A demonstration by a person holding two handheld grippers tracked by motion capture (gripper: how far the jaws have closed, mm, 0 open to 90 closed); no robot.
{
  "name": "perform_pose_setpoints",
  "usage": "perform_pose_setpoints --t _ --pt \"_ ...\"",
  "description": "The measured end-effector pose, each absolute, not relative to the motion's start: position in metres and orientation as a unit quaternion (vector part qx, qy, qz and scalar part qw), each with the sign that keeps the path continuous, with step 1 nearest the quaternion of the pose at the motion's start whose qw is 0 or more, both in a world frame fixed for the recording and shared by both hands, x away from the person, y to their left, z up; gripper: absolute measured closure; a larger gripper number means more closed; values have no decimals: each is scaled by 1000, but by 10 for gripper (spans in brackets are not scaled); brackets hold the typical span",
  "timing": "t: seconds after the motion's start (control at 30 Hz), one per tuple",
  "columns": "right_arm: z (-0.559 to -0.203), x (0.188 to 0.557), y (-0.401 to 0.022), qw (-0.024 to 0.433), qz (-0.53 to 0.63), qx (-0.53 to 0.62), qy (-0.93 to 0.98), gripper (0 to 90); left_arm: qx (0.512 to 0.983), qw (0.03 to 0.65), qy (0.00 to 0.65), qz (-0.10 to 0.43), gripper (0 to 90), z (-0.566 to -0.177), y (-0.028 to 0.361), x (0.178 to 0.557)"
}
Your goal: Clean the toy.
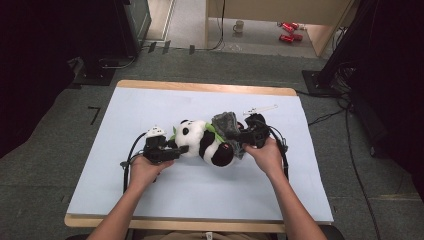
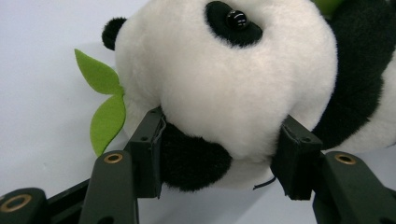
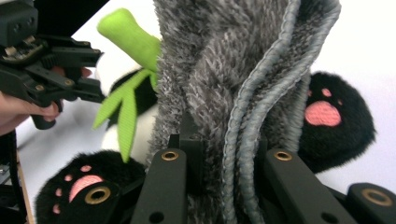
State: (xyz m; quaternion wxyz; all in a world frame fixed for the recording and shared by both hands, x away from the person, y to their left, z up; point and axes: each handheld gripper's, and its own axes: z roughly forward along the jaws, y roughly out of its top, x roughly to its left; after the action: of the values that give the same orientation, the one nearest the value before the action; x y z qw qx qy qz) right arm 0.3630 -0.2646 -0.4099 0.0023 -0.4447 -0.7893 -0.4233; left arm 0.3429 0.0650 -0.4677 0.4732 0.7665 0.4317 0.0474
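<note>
Grey fuzzy cloth (image 3: 233,84) sits clamped in the right gripper (image 3: 224,158) beside the panda (image 1: 205,140); left gripper (image 2: 219,149) pinches its head, eye (image 2: 236,18) showing up close.

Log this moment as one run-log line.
left gripper: shut on panda's head | right gripper: shut on grey cloth | table
</note>
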Motion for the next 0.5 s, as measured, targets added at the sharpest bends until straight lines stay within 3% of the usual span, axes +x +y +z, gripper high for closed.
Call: perform_pose_setpoints --t 0.5 --pt "-428 353 -290 13 -405 -475 -781 778 769 467 434 38 437 -465 65 349"
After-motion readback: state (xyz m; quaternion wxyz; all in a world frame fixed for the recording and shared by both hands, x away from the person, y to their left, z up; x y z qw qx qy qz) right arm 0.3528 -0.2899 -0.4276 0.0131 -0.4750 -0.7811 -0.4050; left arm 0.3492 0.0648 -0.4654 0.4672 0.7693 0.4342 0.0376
